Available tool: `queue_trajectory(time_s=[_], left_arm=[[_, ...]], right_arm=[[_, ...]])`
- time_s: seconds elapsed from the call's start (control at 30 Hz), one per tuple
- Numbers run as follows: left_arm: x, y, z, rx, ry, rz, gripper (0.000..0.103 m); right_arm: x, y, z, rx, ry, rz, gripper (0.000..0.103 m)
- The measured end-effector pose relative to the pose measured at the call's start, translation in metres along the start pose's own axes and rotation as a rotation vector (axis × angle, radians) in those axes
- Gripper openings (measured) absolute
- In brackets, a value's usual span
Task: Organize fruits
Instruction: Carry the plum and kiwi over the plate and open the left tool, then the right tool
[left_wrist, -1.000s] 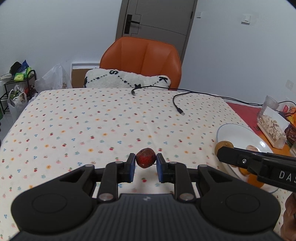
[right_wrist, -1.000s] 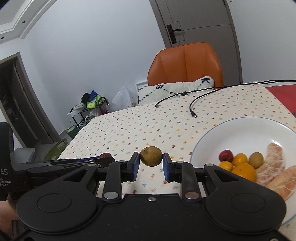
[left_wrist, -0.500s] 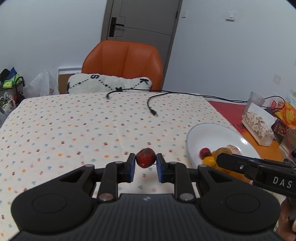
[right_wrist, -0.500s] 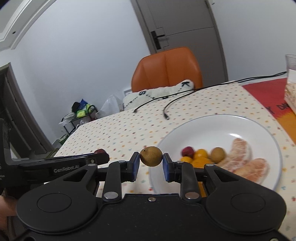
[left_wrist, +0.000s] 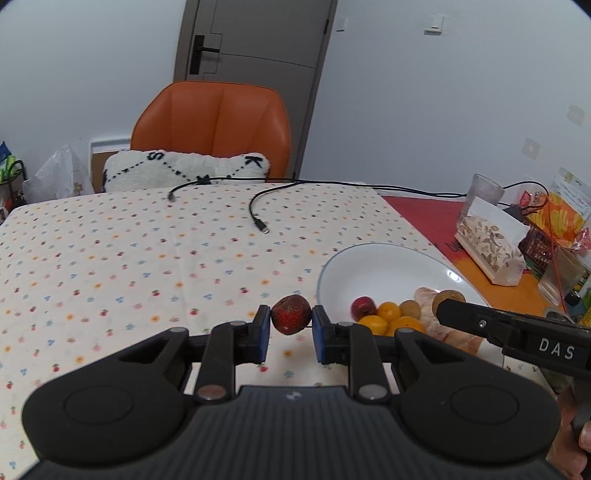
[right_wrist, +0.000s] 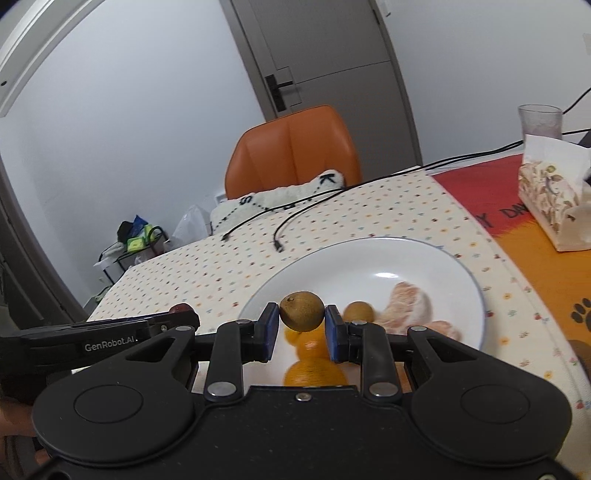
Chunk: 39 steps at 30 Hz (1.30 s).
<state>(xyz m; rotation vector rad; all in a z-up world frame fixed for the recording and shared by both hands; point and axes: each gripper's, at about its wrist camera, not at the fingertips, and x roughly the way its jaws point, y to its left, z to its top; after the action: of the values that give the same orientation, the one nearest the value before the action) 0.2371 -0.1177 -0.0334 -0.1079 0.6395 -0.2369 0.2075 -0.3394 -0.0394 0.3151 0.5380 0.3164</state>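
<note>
My left gripper (left_wrist: 291, 324) is shut on a small red fruit (left_wrist: 291, 319), held just left of the white plate (left_wrist: 376, 258). My right gripper (right_wrist: 301, 325) is shut on a brown kiwi-like fruit (right_wrist: 301, 315), hanging over the near part of the plate (right_wrist: 369, 258). On the plate lie a red fruit (left_wrist: 363, 307), small oranges (left_wrist: 388, 311), a brown fruit (right_wrist: 358, 311) and peeled citrus segments (right_wrist: 408, 306). The right gripper (left_wrist: 448, 303) reaches in from the right in the left wrist view; the left gripper (right_wrist: 181, 314) shows at the left in the right wrist view.
A dotted cloth (left_wrist: 147, 251) covers the table. Black cables (left_wrist: 258, 218) lie at the far side. A tissue box (right_wrist: 550, 188), a glass (right_wrist: 539, 120) and snack packets (left_wrist: 561, 218) stand to the right. An orange chair (left_wrist: 214, 125) with a cushion (left_wrist: 184, 171) is behind the table.
Both grippers have moved right toward the plate, each still holding its fruit. The right gripper now hangs over the plate's fruits; the left one is beside the rim.
</note>
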Motion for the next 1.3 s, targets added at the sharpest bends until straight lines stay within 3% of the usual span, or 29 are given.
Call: queue_trajectory(time_s=[0.4,0.87,1.07,1.23,1.3], left_arm=[[0.017,-0.027,0.001,0.034,0.021,-0.063,0.022],[0.026,-0.020,0.008,-0.002,0.023,-0.056,0.029],[0.020,-0.007,0.010,-0.026,0.008,-0.024,0.042],[0.012,0.000,0.009,-0.019,-0.010,-0.001,0.069],[0.007,0.002,0.008,-0.021,-0.028,0.014,0.076]], right_arm=[[0.006,-0.024,0.006,0.022,-0.014,-0.040,0.026],[0.016,-0.043,0.013,0.037,-0.023,-0.079,0.026],[0.019,-0.044,0.018,0.045,-0.036,-0.097,0.031],[0.016,-0.038,0.013,0.033,-0.019,-0.086,0.039],[0.014,-0.036,0.009,0.031,-0.015,-0.086,0.050]])
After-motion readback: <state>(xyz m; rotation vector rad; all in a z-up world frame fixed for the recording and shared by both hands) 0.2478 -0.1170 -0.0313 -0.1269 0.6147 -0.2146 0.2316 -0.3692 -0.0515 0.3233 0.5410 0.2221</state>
